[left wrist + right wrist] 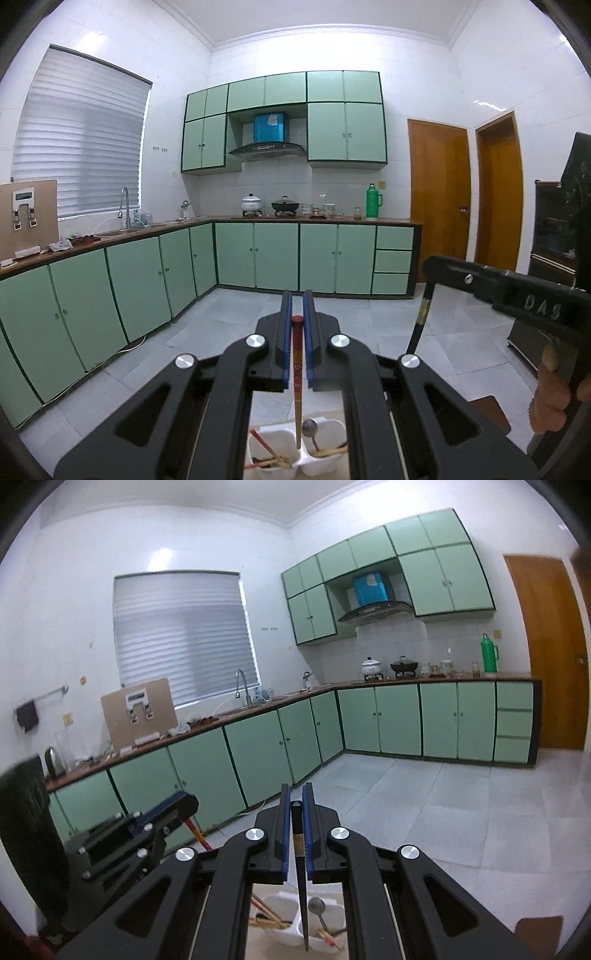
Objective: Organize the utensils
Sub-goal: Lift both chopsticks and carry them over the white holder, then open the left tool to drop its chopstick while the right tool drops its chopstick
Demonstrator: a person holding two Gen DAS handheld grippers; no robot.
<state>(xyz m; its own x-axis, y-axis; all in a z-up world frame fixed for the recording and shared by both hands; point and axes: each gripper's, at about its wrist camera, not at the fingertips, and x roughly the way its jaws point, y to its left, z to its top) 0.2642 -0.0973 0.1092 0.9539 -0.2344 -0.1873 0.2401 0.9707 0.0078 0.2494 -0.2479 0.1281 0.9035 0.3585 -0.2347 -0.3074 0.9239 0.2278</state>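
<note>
My left gripper (297,301) is shut on a red and yellow chopstick (297,369) that hangs down over a white two-compartment utensil holder (332,463). My right gripper (296,794) is shut on a black chopstick (301,878) that hangs down over the same holder (280,936). The holder's left compartment has several chopsticks (266,459); the right one has a metal spoon (310,430) and chopsticks. The right gripper (436,266) shows at the right of the left wrist view with its black chopstick (419,321). The left gripper (184,803) shows at the left of the right wrist view.
The holder stands on a light tabletop (269,949) below both grippers. Beyond are a tiled floor (221,314), green cabinets (277,254) under a worktop with pots and a green flask (373,201), and wooden doors (439,199).
</note>
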